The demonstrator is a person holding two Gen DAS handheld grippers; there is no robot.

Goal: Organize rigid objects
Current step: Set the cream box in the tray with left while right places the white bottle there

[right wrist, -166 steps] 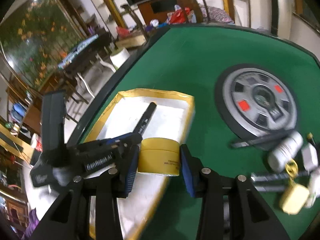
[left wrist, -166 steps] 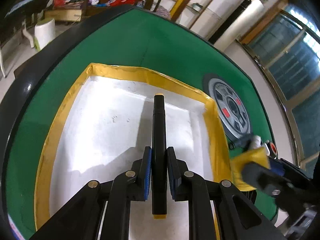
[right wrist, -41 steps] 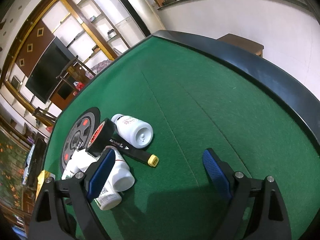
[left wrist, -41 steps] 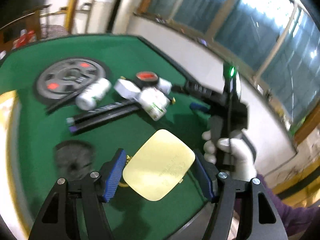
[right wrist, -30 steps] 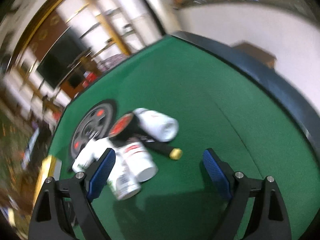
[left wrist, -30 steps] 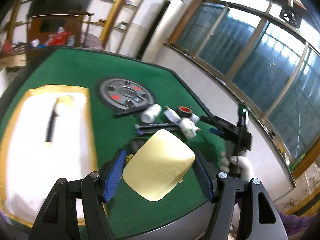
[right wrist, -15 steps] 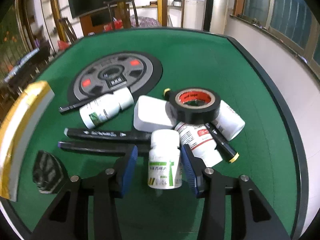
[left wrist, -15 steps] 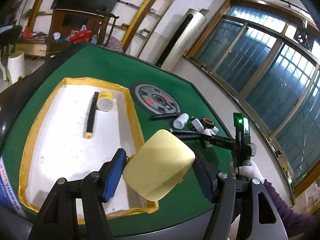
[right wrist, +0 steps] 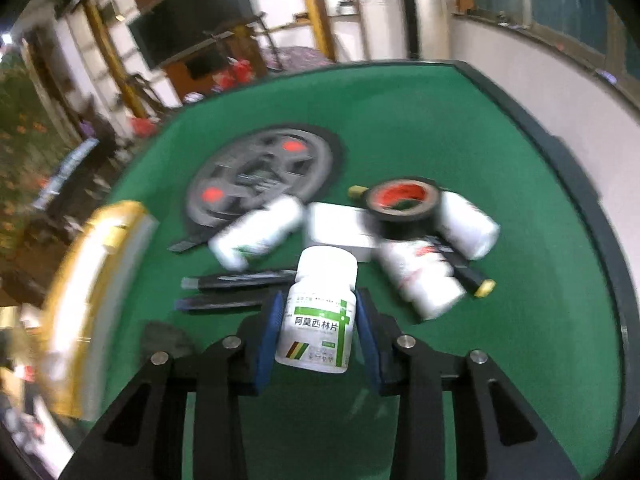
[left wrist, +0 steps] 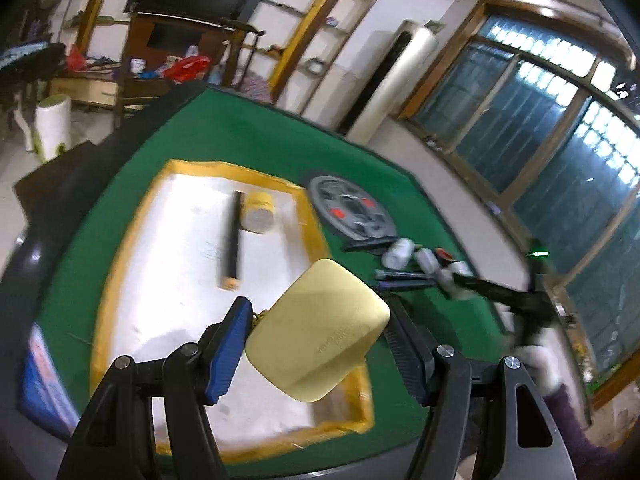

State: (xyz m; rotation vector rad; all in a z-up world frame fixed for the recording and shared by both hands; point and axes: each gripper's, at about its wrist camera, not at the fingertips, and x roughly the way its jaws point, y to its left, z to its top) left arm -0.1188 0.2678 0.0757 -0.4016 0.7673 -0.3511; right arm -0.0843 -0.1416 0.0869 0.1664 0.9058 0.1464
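The green table [left wrist: 256,148] is carrying a white tray with a yellow rim [left wrist: 120,248] on the left and a pile of loose items on the right. In the tray a black marker [left wrist: 234,240] and a small yellow jar [left wrist: 259,213] are lying side by side at the far end.

The left gripper [left wrist: 316,344] is holding a flat gold case [left wrist: 318,330] between its spread fingers, in the air above the near right corner of the tray. The case is sitting tilted, so I think it may slip or turn when the gripper is lowering it, and land on the rim instead of inside.

The right gripper [right wrist: 320,320] is pinching a white medicine bottle [right wrist: 320,312] by its body, just in front of the pile. The black tape roll [right wrist: 402,202], the other bottles and the pens are lying very near, so lifting carelessly may be knocking them away.

Compared with half a second ago, the left gripper is now more over the tray, and the right fingers, which were only around the bottle, are now pressing on its sides.
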